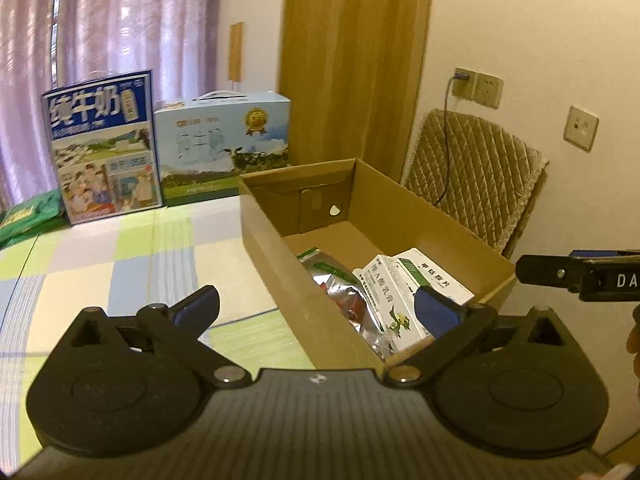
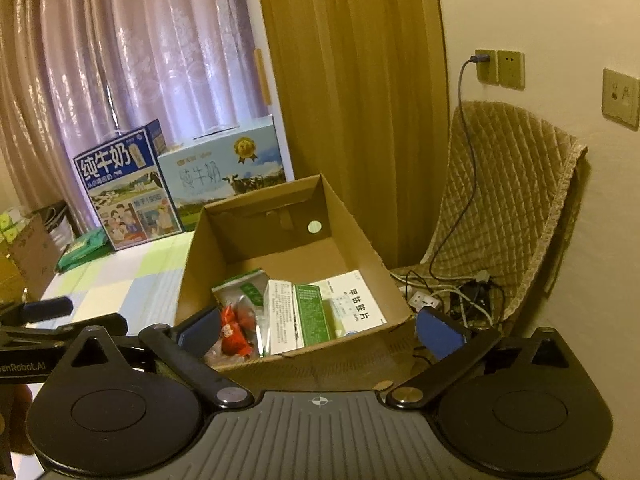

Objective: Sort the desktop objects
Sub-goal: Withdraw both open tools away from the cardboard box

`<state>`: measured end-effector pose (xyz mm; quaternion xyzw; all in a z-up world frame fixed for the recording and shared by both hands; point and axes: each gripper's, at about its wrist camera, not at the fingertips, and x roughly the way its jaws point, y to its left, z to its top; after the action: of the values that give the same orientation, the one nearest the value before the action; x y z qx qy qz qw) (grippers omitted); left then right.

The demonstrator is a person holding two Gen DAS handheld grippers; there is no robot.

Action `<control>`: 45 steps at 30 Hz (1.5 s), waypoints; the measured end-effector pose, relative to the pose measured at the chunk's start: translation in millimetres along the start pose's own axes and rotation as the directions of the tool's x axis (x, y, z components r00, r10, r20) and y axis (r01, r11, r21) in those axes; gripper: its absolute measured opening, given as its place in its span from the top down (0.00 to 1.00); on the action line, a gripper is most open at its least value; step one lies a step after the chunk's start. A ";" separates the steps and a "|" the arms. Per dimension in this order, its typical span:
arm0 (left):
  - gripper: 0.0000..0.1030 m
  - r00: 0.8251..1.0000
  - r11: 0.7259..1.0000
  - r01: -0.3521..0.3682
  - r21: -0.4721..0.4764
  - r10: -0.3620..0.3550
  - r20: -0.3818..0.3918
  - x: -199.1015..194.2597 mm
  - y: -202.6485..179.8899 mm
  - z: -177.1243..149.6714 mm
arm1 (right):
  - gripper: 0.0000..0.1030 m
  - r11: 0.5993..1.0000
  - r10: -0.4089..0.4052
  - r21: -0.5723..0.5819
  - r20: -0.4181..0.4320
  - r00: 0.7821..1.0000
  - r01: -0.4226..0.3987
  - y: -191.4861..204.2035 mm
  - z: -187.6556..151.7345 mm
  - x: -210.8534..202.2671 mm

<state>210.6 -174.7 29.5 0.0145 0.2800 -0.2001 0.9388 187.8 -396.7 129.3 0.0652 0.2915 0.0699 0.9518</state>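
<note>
An open cardboard box stands on the checked tablecloth. Inside lie a foil snack bag, a white-and-green medicine carton and a flat white medicine box. My left gripper hovers open at the box's near left corner, nothing between its fingers. My right gripper is open too, straddling the box's near wall with nothing held. The right gripper's finger shows at the right edge of the left wrist view; the left gripper's finger shows at the left of the right wrist view.
Two milk cartons stand at the table's far edge before pink curtains. A green packet lies at the far left. A quilted chair with cables and a power strip sits right of the box.
</note>
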 end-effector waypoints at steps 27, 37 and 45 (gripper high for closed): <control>0.01 0.995 0.988 -0.082 -0.132 0.074 -0.066 -114.2 -28.6 -27.6 | 0.02 0.997 -0.031 -0.068 -0.098 0.995 0.025 43.7 -42.0 -101.1; 0.01 0.994 0.988 -0.085 -0.132 0.076 -0.077 -118.5 -40.6 -33.2 | 0.02 0.996 -0.030 -0.085 -0.099 0.995 0.022 48.4 -47.1 -109.3; 0.01 0.994 0.987 -0.095 -0.130 0.087 -0.069 -117.9 -40.7 -38.0 | 0.02 0.996 -0.035 -0.081 -0.104 0.994 0.026 44.3 -50.6 -107.7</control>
<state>85.3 -163.5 63.5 -0.0291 0.3212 -0.1374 0.9365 66.7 -367.4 153.8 0.0193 0.3394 0.0702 0.9378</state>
